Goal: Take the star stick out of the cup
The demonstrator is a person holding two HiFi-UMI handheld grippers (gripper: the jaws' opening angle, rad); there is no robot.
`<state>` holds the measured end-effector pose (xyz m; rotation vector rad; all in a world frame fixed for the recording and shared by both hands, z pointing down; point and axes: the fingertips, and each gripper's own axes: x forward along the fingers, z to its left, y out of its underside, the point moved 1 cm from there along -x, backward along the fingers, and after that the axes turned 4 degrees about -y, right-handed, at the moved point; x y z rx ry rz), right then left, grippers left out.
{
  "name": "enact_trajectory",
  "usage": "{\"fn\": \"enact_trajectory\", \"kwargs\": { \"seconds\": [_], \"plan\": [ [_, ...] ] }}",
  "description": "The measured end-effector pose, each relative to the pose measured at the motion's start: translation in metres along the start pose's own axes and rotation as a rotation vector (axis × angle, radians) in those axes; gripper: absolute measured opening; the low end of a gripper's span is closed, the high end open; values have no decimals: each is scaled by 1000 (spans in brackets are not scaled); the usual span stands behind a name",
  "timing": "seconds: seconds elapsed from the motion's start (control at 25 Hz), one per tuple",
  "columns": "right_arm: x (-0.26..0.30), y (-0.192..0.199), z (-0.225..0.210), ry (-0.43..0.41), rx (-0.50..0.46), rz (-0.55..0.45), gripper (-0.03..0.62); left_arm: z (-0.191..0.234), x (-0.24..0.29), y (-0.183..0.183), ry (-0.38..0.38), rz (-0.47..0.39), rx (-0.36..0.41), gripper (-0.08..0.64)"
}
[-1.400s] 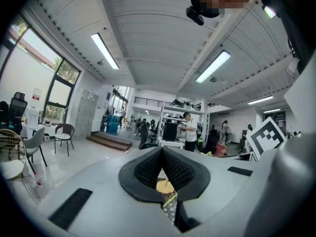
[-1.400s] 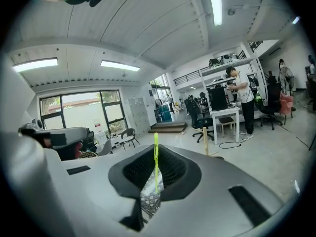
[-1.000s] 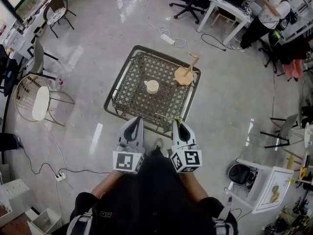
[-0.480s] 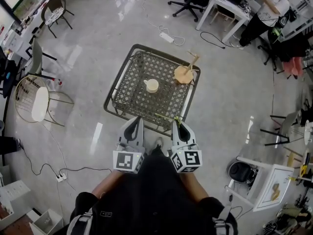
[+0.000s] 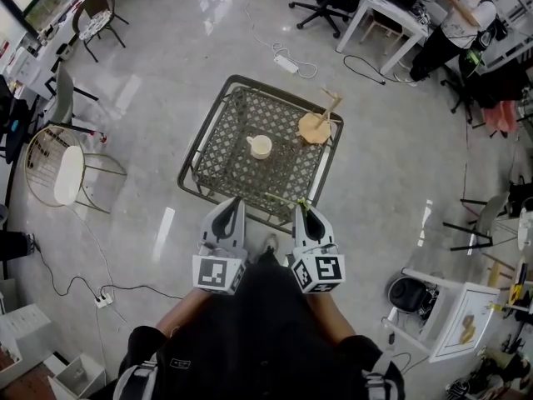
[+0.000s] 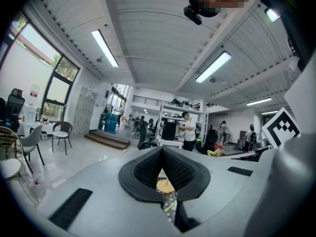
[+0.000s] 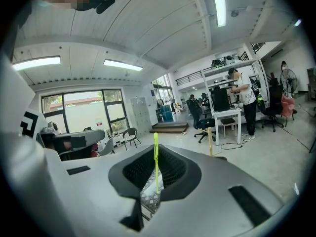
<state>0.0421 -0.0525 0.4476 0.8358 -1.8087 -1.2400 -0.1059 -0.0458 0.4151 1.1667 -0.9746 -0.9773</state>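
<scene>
While clamped in the right gripper, a thin yellow-green star stick.

The head view looks steeply down from high above the floor, with the lattice worktop far below at frame centre and the left gripper and right gripper close at lower centre. Each gripper view sits just behind its own jaws and is tilted upward, so the ceiling fills the upper frame. All three views share the worktop, seen as slivers between the jaws, and the standing person at the far desk.
</scene>
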Motion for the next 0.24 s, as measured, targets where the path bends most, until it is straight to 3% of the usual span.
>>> {"fn": "enact_trajectory", "kwargs": {
  "seconds": [0.24],
  "plan": [
    [4,-3,4,-3,-1,-2,21,4,0,-2,-2,-1,-7,15]
  ]
}}
